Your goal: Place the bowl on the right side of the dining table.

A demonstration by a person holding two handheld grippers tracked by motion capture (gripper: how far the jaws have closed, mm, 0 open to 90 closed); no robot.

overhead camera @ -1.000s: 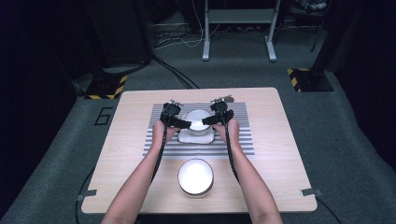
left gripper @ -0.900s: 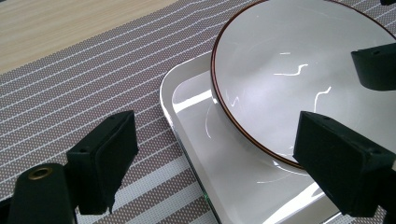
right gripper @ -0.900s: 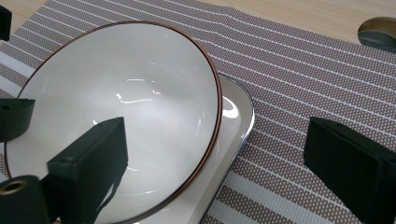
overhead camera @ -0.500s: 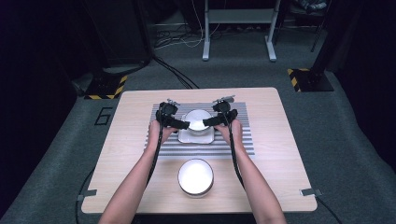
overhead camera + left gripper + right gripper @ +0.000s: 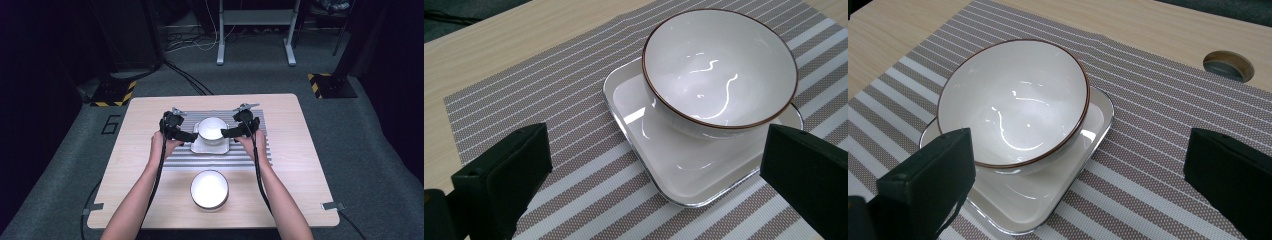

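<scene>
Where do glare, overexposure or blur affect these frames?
High view: the near bowl is blown out to flat white, and the room beyond the table falls into darkness. Left gripper view: sharp, with curly highlights inside the brown-rimmed bowl and a reflection in the square plate. Right gripper view: similar highlights in the bowl, and the placemat weave stays crisp.

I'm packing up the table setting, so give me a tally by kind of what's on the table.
Bowls: 2, one on the plate, one nearer the person
Square plate: 1
Striped mat: 1
Total: 4
</scene>
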